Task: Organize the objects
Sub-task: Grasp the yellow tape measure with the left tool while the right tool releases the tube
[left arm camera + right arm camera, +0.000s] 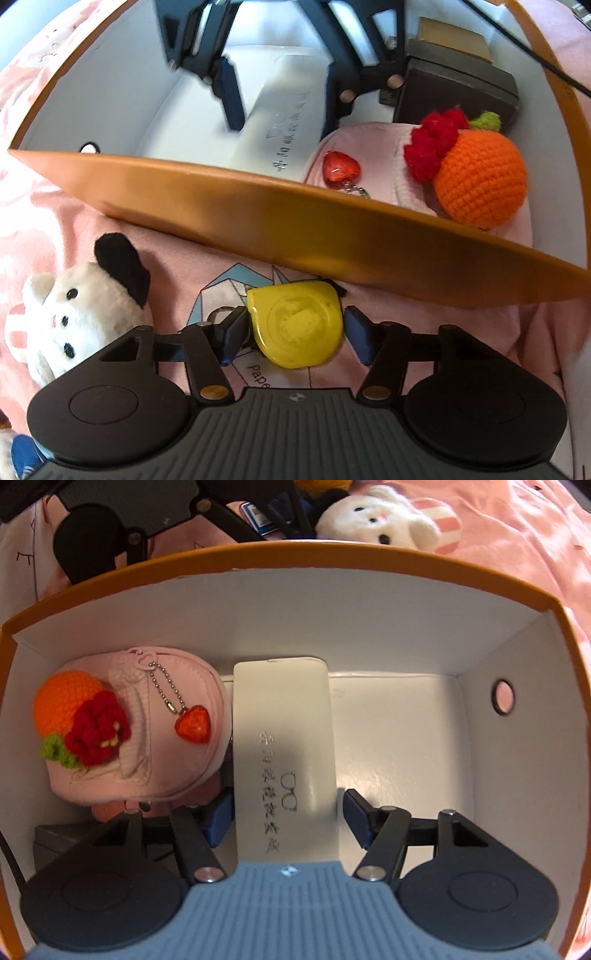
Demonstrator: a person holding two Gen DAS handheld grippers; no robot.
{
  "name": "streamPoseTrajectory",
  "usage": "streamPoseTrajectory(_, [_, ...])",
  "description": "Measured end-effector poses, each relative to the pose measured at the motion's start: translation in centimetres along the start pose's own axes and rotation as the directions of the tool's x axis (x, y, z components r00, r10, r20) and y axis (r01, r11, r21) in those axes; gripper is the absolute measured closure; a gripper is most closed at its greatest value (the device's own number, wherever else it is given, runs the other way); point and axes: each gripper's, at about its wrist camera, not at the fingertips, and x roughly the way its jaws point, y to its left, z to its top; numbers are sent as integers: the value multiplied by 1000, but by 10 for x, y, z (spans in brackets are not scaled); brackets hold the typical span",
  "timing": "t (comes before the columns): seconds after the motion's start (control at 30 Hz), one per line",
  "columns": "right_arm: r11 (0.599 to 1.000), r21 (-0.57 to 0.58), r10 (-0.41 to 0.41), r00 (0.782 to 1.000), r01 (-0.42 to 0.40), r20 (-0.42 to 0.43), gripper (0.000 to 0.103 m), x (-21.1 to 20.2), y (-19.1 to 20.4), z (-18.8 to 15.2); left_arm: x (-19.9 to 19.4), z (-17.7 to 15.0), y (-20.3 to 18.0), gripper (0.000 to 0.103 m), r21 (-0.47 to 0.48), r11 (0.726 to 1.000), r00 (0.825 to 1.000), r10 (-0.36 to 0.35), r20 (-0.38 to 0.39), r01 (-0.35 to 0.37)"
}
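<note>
My left gripper [293,334] straddles a yellow tape measure [297,325] lying on the pink cloth just outside the orange box [258,218]; the pads sit close on both sides with small gaps. My right gripper [288,818] is inside the box [295,559], open around a white glasses case [284,753] lying on the box floor; it also shows in the left wrist view [284,110]. A pink pouch [147,738] with an orange crocheted fruit [62,701], red crochet [98,731] and a red strawberry charm [194,723] lies beside the case.
A white plush toy [77,314] lies on the pink cloth left of my left gripper, and shows in the right wrist view [376,513]. A dark grey box [454,92] and a tan block [454,38] sit in the orange box's far corner.
</note>
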Motion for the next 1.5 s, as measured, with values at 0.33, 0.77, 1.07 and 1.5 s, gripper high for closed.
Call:
streamPoseTrajectory(0.33, [993,23,-120,992,119,24,37,-28,31,-4,-25,-24,-14,41,-65,997,999,53,-1,-53])
streamPoseTrajectory(0.77, [947,155,-293,954,280,66,47,-84,58,-38,-147,-21,-12,41,-176,979,982,126,140,-100])
streamPoseTrajectory(1.07, [874,208,-453,891,439,26,80,-120,58,-71,-147,106,24,41,-99,994,959,78,273,-53])
streamPoseTrajectory(1.5, [784,314,-544,836,535,-67,81,-134,48,-123,-52,201,21,41,-22,994,979,-99,180,105])
